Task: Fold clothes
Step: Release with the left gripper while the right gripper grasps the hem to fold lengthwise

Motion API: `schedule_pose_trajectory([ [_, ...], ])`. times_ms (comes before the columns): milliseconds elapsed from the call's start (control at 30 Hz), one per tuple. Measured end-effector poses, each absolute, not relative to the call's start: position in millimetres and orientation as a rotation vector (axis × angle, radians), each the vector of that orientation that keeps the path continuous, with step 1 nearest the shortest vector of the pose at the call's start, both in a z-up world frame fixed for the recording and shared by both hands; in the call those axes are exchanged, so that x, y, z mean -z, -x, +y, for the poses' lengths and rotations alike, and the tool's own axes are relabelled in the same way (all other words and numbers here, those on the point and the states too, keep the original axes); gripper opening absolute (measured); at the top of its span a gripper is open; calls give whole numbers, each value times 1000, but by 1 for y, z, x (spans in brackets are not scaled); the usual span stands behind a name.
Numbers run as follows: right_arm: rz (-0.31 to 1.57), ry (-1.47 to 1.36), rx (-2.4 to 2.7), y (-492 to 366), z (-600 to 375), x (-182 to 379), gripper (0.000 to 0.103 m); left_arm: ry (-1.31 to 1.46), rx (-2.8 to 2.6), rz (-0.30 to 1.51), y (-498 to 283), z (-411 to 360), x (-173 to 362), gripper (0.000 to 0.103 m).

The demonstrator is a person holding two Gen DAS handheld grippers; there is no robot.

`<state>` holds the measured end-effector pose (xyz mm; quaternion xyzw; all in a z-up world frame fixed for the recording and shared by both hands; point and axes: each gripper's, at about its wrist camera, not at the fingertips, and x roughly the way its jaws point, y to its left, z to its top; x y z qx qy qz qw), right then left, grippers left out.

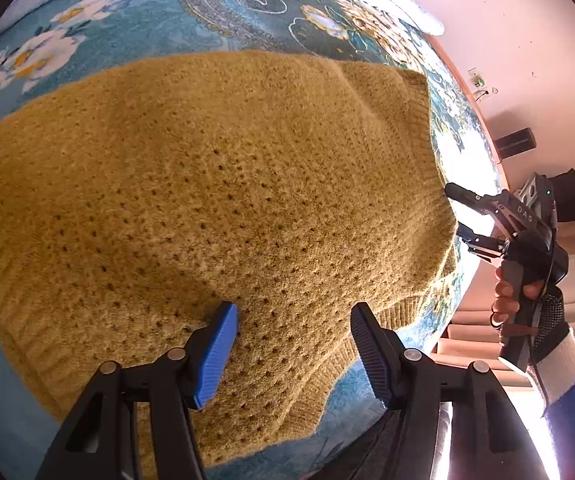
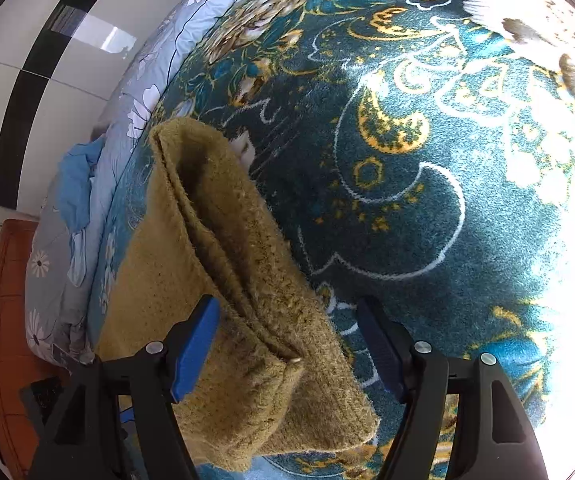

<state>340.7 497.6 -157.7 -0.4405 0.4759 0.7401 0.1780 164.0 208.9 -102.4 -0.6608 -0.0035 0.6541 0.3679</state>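
1. The mustard knitted sweater (image 1: 215, 200) is spread folded on the teal patterned blanket (image 2: 427, 208) of the bed.
2. The left hand-held gripper (image 1: 293, 344) is held above its ribbed hem, jaws apart, nothing clamped.
3. The right hand-held gripper (image 2: 287, 344) is held open over the folded edge.
4. Bare blanket is seen beyond the sweater.

mustard sweater (image 1: 215, 184), teal floral blanket (image 2: 427, 208)

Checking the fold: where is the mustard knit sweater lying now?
The mustard knit sweater lies on the teal floral blanket, beneath both open grippers, near the bed's edge.
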Motion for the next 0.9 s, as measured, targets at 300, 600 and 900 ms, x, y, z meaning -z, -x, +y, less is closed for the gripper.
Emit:
schedule_pose_trajectory([
  [300,1405,1273,-2080,-339,492,159,62,1701,-1695,16,-166,210,109,65],
  [600,1286,1396,-2040,-328,468,154,31,1681,-1708,29,-170,211,110,71],
  [900,1113,1443,-2071,-307,441,105,22,1689,-1680,-134,-160,181,101,71],
])
